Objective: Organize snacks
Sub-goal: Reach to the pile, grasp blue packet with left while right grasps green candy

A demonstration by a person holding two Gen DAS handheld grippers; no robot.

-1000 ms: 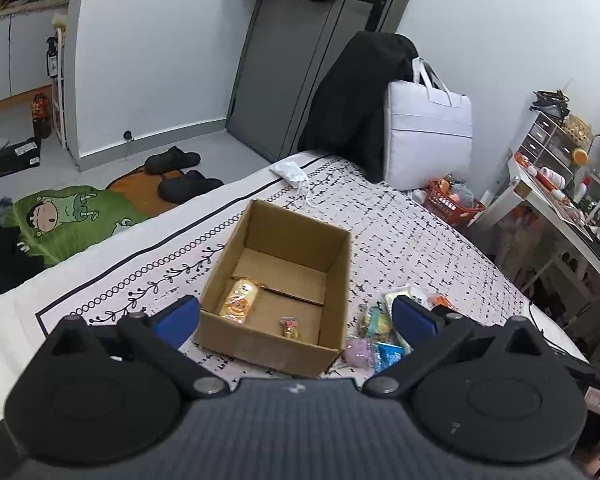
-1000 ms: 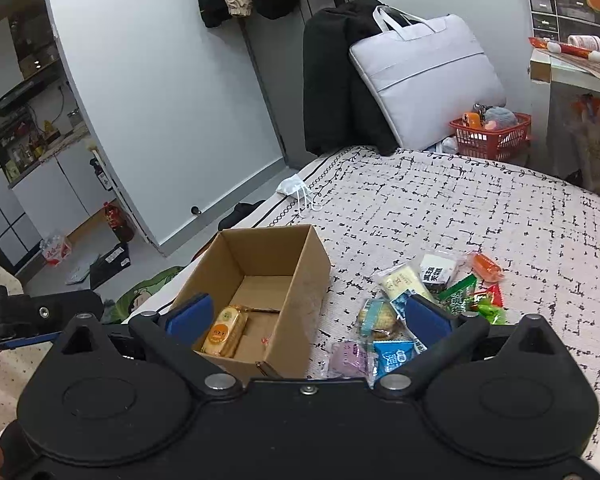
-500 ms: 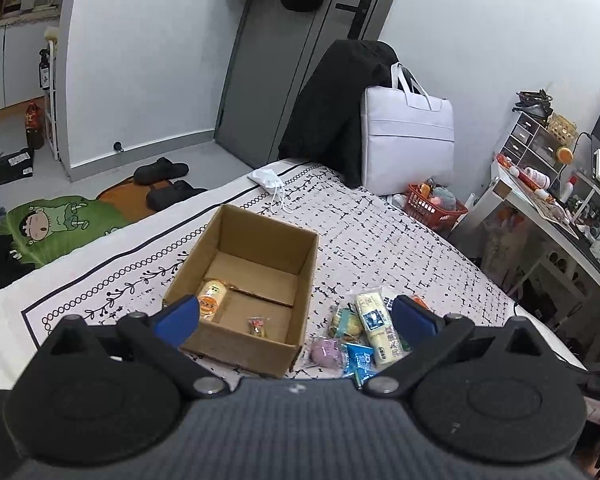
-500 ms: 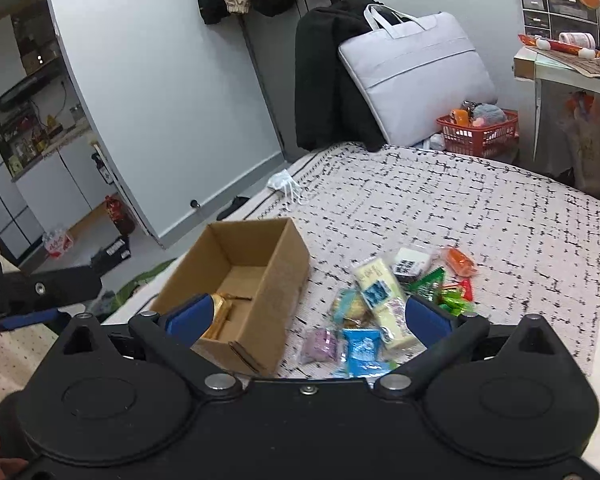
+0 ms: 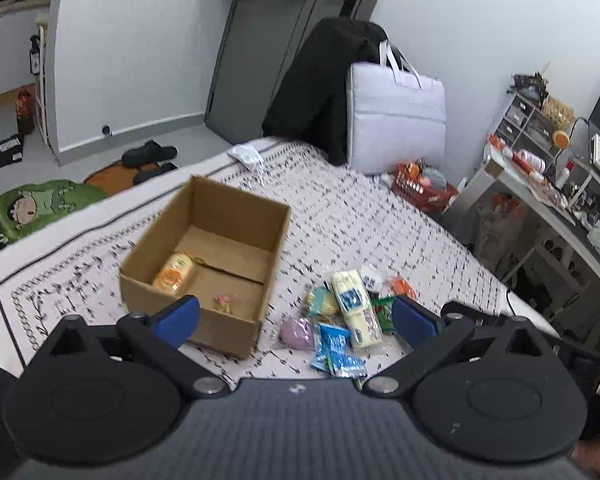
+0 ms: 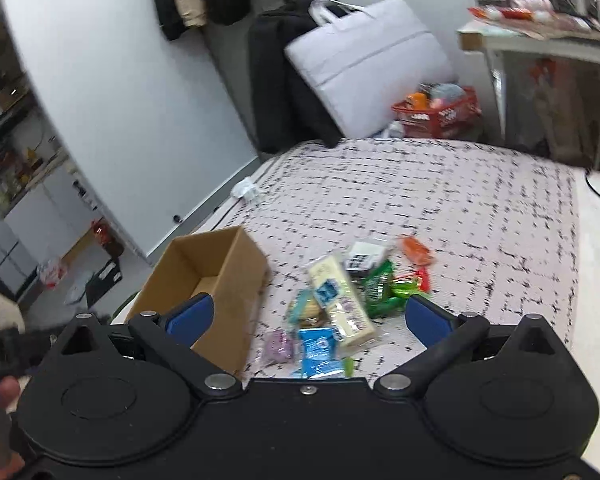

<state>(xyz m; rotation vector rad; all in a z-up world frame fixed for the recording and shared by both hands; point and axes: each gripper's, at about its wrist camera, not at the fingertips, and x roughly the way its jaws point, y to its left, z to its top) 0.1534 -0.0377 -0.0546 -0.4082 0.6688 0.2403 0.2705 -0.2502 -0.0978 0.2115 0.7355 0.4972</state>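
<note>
An open cardboard box (image 5: 204,256) (image 6: 204,280) sits on the patterned bed cover. Inside it lie an orange snack pack (image 5: 174,274) and a small wrapped sweet (image 5: 223,302). To its right is a pile of snacks: a long cream pack (image 5: 356,308) (image 6: 340,300), a blue pack (image 5: 336,350) (image 6: 318,352), a purple one (image 5: 297,330) (image 6: 278,346), green packs (image 6: 380,288) and an orange one (image 6: 416,250). My left gripper (image 5: 296,318) is open and empty, above the box's near right corner. My right gripper (image 6: 308,318) is open and empty, above the pile.
A white bag (image 5: 396,116) and black coat (image 5: 316,84) lean at the bed's far end. A face mask (image 5: 246,156) lies on the bed. A red basket (image 5: 424,188) and a cluttered desk (image 5: 548,200) stand right. Slippers (image 5: 150,152) are on the floor.
Both grippers have swung to the right, so the box has slid left in both views and the snack pile now sits between the fingers. Both stayed open.
</note>
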